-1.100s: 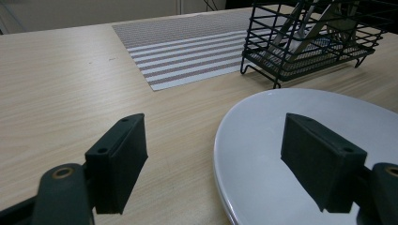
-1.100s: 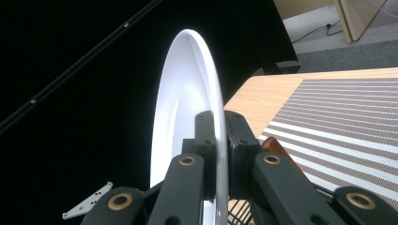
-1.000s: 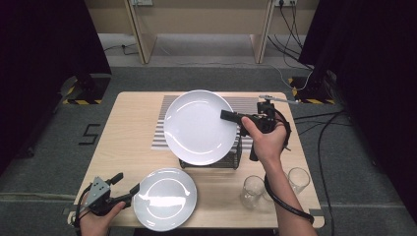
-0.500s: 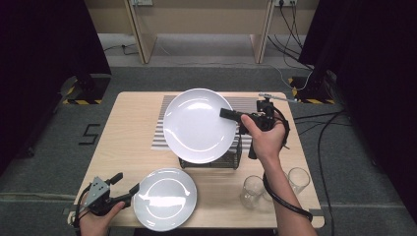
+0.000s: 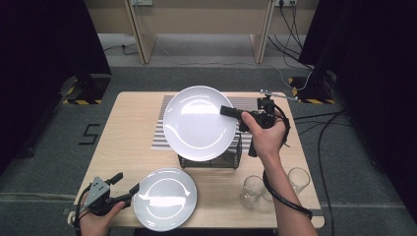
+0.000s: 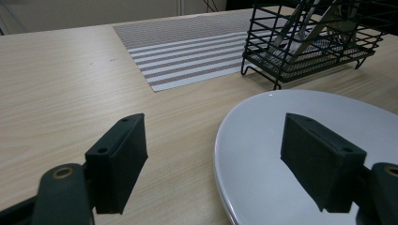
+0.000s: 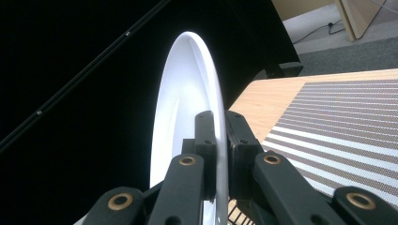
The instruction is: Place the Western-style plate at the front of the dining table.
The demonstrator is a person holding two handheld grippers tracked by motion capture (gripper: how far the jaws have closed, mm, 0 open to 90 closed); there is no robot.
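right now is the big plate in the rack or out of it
Out. The right gripper is shut on the big plate at its rim, holding it above the black wire rack; in the right gripper view it stands on edge.

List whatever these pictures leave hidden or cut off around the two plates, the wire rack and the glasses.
- Wire rack, high view: mostly covered by the large plate that the right gripper holds by its rim.
- Small plate, left gripper view: cut off by the right and bottom edges; the left gripper, jaws open, hides part.
- Glasses, high view: the person's forearm crosses between them, hiding part.
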